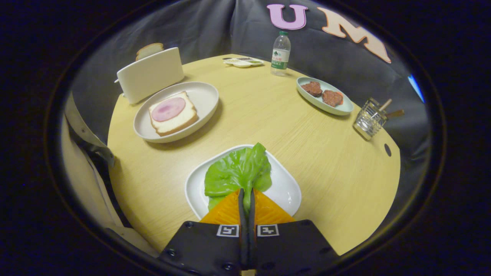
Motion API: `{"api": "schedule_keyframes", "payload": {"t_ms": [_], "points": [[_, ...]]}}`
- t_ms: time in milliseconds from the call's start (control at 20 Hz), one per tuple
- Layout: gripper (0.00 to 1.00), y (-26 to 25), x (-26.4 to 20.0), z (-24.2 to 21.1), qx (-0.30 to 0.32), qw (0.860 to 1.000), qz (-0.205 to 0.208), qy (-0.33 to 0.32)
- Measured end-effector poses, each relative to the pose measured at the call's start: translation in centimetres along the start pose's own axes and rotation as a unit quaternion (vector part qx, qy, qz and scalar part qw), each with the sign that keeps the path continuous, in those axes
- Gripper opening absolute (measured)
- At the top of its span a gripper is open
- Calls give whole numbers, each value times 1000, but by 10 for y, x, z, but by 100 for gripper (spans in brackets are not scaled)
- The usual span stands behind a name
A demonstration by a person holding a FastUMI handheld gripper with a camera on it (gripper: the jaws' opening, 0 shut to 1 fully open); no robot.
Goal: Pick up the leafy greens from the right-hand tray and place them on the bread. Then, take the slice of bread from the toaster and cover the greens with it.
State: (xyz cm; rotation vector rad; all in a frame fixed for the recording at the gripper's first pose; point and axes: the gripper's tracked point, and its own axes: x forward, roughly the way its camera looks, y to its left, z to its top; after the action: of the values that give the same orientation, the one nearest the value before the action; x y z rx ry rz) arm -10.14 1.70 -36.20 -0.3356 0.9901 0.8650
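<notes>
Two fingers (246,197) are clenched almost together on the near edge of the leafy greens (238,172), pinching the leaf between them. The greens lie on a white tray (285,188) at the near edge of the round wooden bench (268,115), straight ahead at 12 o'clock from the fingers.

Beyond the tray, at about 11 o'clock, sits a round plate (203,97) carrying a slice of bread (180,119) topped with a pink round of ham (168,109). Just behind that plate stands a white toaster (149,74), with a second slice of bread (149,50) poking up from its top.

At about 1 o'clock, well apart from the tray, an oval dish (339,109) holds two brown patties (322,94). Further toward 2 o'clock a small wire holder (369,119) with sticks in it stands near the bench's rim. At the far side, near 12 o'clock, a water bottle (280,53) stands upright beside a small flat dish (243,62).
</notes>
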Motion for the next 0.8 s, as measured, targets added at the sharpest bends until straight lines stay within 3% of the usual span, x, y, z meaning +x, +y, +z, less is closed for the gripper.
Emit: {"api": "schedule_keyframes", "payload": {"t_ms": [800], "points": [[3, 47, -37, 78, 0, 999, -17, -45]]}}
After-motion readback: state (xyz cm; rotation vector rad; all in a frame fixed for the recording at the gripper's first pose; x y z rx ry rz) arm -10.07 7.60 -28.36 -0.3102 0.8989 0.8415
